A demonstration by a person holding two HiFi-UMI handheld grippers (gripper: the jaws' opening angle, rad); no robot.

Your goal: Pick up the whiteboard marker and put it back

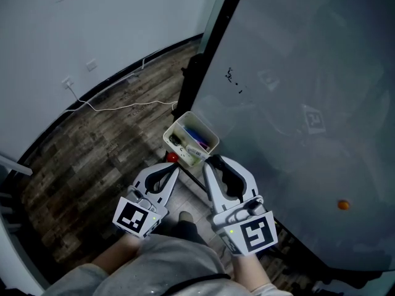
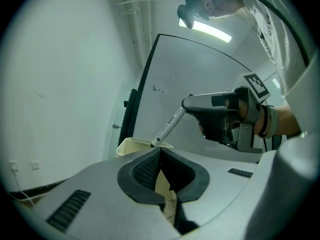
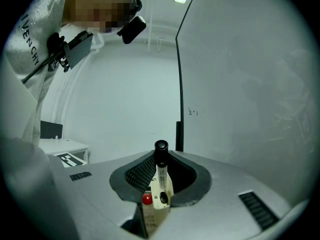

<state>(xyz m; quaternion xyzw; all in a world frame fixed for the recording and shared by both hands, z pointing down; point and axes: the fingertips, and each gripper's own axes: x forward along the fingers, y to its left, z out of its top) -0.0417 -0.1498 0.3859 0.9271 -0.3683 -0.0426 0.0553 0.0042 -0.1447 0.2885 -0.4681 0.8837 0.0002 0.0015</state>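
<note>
Two hand-held grippers are in play, each with one cube of square markers: the left hand-held gripper (image 1: 173, 165) with its cube (image 1: 134, 217), and the right hand-held gripper (image 1: 213, 160) with its cube (image 1: 256, 234).

One whiteboard marker (image 3: 161, 176) is clamped between the right jaws, with its white barrel upright and its black cap on top. The left jaws are closed tip to tip with nothing in them.

One cream bin (image 1: 205, 127) hangs at the lower left edge of the whiteboard (image 1: 296, 73), above the wooden floor (image 1: 92, 147). It holds several pens, one of them blue, but I cannot count them. One red item (image 1: 171, 157) sits just beside the bin. One orange dot (image 1: 342, 205) sits on the board.

The print on the marker's barrel is too small to read, and a few small black marks (image 1: 233, 79) on the board are illegible. Letters on the white sleeve (image 3: 30, 39) read partly "VENCH".

Only the left gripper view shows the marker from the side, slanting down so that its lower end meets the bin's rim. In the head view the marker is hard to make out. Only the head view shows one white cable (image 1: 123, 108) trailing on the floor.
</note>
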